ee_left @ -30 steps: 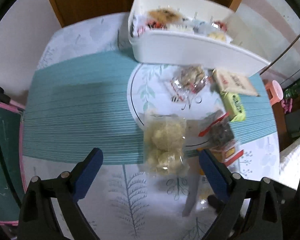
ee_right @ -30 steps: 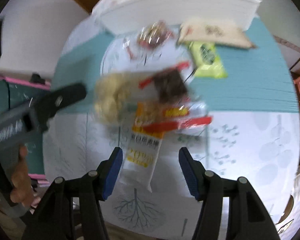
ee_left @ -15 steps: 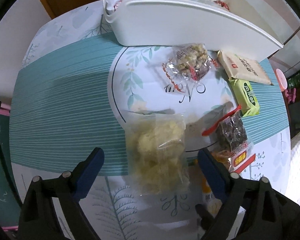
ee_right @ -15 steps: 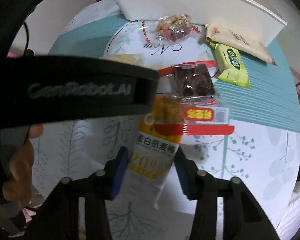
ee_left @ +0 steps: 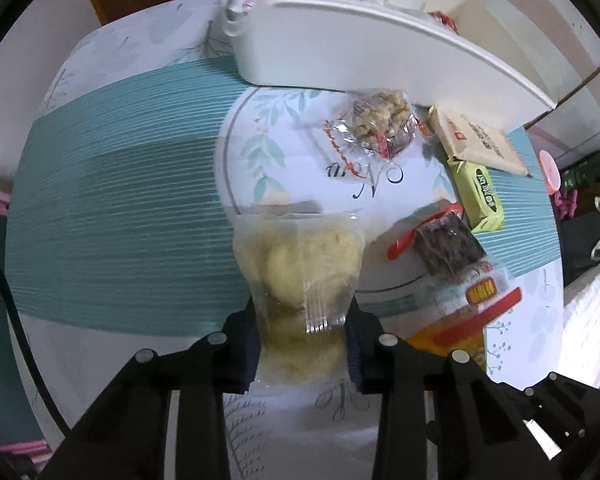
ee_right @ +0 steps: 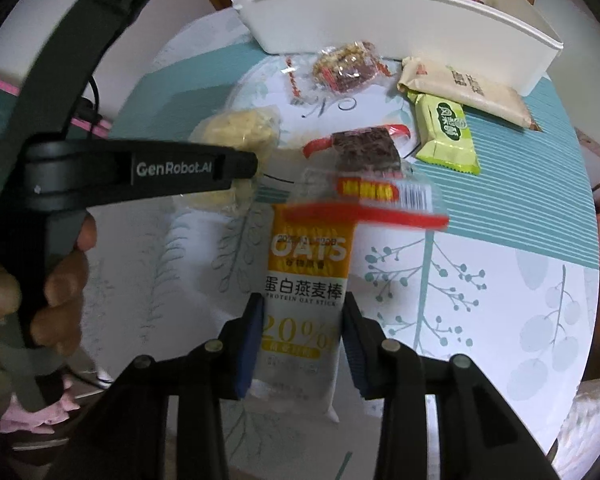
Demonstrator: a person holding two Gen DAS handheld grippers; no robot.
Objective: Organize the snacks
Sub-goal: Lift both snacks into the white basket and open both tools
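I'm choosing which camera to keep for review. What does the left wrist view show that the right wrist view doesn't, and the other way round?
Only the left wrist view: the left gripper shut on the clear bag of yellow puffs, and snacks inside the white bin.

Only the right wrist view: the right gripper, its jaws just closing, on the oat bar, and the person's hand.

Both: the green packet, beige packet, nut bar, dark bar.

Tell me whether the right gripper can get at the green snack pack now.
Probably not yet: the right gripper has its jaws closed on the oat bar. The green snack pack itself lies uncovered beyond it.
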